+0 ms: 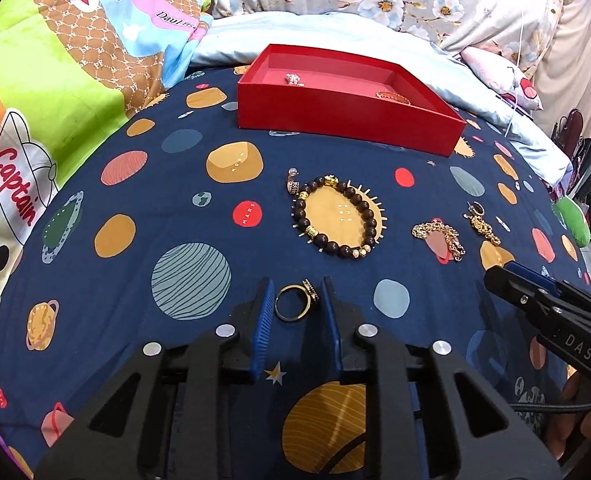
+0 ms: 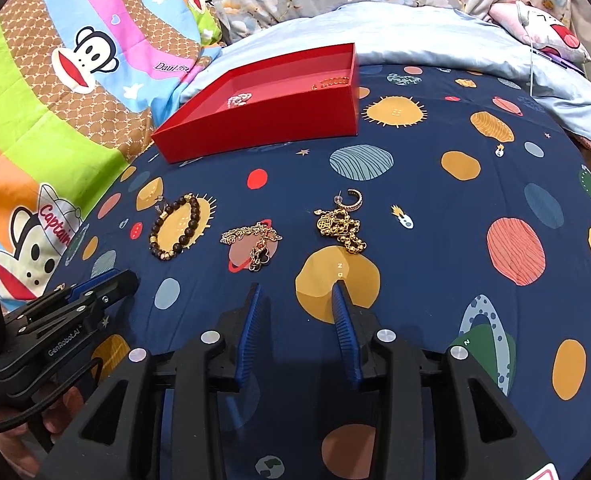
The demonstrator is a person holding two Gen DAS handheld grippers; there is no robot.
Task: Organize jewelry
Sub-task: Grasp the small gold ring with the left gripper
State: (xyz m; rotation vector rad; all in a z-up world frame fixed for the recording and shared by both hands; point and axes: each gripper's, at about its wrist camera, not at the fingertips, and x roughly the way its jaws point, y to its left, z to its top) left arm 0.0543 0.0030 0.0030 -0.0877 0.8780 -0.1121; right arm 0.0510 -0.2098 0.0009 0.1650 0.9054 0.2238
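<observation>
A: Straddling the gold ring [image 1: 295, 303], the left gripper [image 1: 297, 300] sits low over the planet-print bedspread [image 1: 135, 280], fingers parted, ring between them; contact can't be judged.

B: And the right gripper [image 2: 297, 300]?

A: Spread wide, holding nothing, near the gold pendant chain [image 2: 341, 228].

B: The red box [image 1: 347, 120]?

A: Farther back; its front wall hides most of the small pieces inside. The beaded bracelet [image 1: 337, 216] lies between.

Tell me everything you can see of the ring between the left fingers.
The gold-coloured metal ring has a plain round band, dark on its inner side, and a raised patterned top turned to the right. It lies tilted on the navy planet-print bedsheet, between the left gripper's open blue fingers, seemingly touching neither.
</observation>
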